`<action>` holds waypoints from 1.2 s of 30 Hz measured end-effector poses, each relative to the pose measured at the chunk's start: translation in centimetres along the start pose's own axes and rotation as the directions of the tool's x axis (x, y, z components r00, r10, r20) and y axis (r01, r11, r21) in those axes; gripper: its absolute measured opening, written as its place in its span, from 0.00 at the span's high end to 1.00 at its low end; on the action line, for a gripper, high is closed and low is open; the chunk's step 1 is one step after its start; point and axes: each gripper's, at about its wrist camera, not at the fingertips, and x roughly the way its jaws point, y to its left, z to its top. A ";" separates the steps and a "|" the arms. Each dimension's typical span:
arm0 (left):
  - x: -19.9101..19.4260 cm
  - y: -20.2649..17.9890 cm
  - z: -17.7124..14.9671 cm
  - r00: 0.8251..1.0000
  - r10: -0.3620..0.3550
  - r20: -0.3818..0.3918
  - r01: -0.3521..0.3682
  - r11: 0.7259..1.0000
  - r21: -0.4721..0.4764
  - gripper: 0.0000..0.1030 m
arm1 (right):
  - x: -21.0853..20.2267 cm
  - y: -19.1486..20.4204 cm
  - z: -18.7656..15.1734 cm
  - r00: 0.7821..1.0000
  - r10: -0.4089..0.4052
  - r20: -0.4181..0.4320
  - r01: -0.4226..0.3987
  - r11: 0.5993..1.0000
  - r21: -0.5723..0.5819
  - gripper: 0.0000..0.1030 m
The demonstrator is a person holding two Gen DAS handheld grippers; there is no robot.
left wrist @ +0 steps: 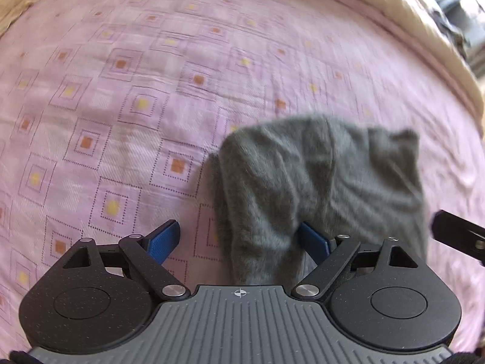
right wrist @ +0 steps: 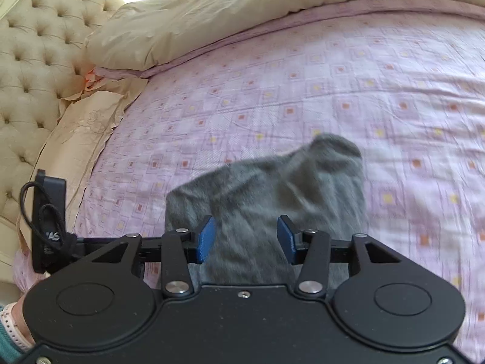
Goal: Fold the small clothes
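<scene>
Grey, fuzzy sock (left wrist: 321, 179) lies rumpled on the pink sheet (left wrist: 121, 91); your left gripper (left wrist: 239, 242) and right gripper (right wrist: 246, 239) both gape over it.

A fuzzy grey knit garment (left wrist: 321, 182), soft and matt, lies between and ahead of the left tongs (left wrist: 239, 239), on a thin woven pink bedsheet (left wrist: 121, 91) with a faintly wrinkled, matt surface. The tongs are matt black speckled plastic with shiny metal pivot pins and blue textured pads (left wrist: 163, 239). Left of the right tongs (right wrist: 246, 239) stands a button-tufted beige headboard (right wrist: 30, 60).
</scene>
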 end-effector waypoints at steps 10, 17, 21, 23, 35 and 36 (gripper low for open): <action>-3.1 -0.4 -0.2 0.996 0.030 0.084 -0.037 0.996 0.084 0.17 | 5.4 -5.5 2.8 0.965 -0.245 -0.095 0.250 0.967 0.047 0.43; -6.3 -1.4 -3.1 0.986 0.024 0.163 -0.057 0.977 0.204 0.17 | 0.3 -6.6 0.8 0.962 -0.274 0.003 0.272 0.957 0.102 0.28; -7.4 -2.3 -5.5 0.984 0.005 0.175 -0.059 0.951 0.302 0.17 | -2.1 -4.9 -2.2 0.966 -0.259 0.013 0.258 0.964 0.065 0.25; -7.8 -2.7 -6.7 0.984 -0.002 0.176 -0.059 0.939 0.338 0.17 | -3.0 -4.1 -3.9 0.969 -0.248 0.012 0.247 0.966 0.071 0.22; -3.7 0.0 -9.0 0.990 0.139 0.038 -0.144 0.948 0.285 0.16 | -3.0 -5.1 -11.1 0.948 -0.300 -0.108 0.310 0.946 0.091 0.18; -3.4 0.3 -8.9 0.990 0.139 0.025 -0.140 0.952 0.271 0.16 | -3.1 -5.3 -11.1 0.947 -0.302 -0.106 0.313 0.944 0.102 0.18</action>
